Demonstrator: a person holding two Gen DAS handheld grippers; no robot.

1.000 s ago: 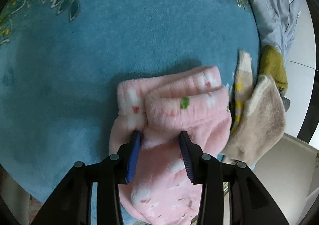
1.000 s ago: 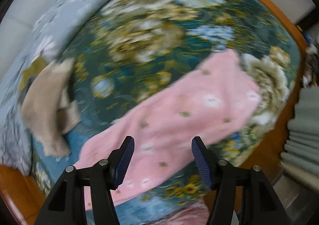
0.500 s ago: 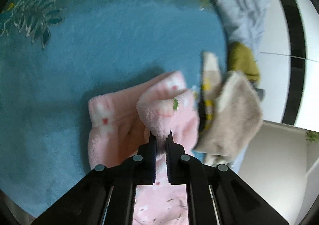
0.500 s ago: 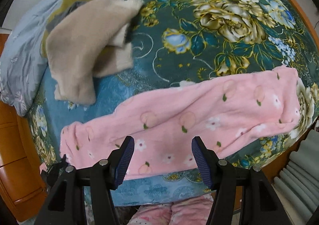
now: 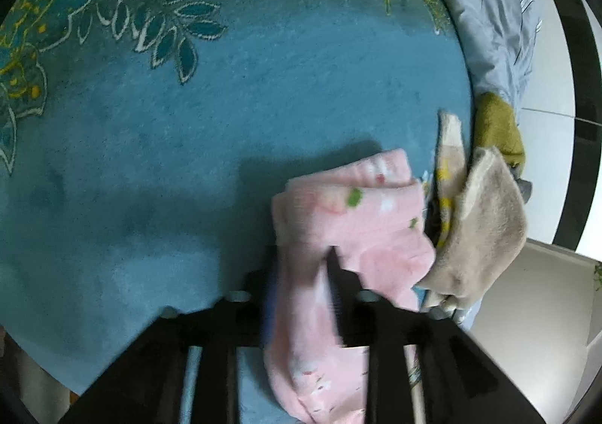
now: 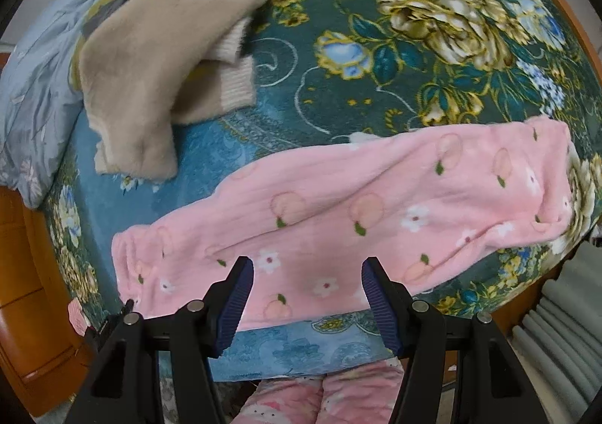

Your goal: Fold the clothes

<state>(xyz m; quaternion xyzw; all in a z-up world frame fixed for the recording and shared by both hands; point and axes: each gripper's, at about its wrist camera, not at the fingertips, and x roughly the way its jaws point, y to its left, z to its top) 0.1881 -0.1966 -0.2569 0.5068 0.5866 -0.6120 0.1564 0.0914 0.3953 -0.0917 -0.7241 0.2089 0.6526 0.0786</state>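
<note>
Pink fleece trousers with a peach and flower print [image 6: 376, 213] lie stretched flat across the bed, waistband at the left. My right gripper [image 6: 306, 305] hovers open and empty over their near edge. In the left wrist view the waistband end [image 5: 350, 221] lies bunched and folded over on the teal blanket [image 5: 225, 123]. My left gripper [image 5: 301, 273] is motion-blurred; its fingers [image 5: 336, 273] stand apart on either side of the pink fabric, which runs between them without being pinched.
A beige fleece garment [image 6: 158, 59] lies crumpled beyond the trousers' waistband, also in the left wrist view [image 5: 478, 221]. A grey-blue quilt [image 6: 34, 85] and an olive cloth [image 5: 496, 126] lie behind it. An orange wooden bed frame [image 6: 22, 292] borders the mattress.
My left gripper was shut on the pink waistband half a second ago; now its fingers have spread and the fabric lies loose. The right gripper has moved closer over the trousers, still open.
</note>
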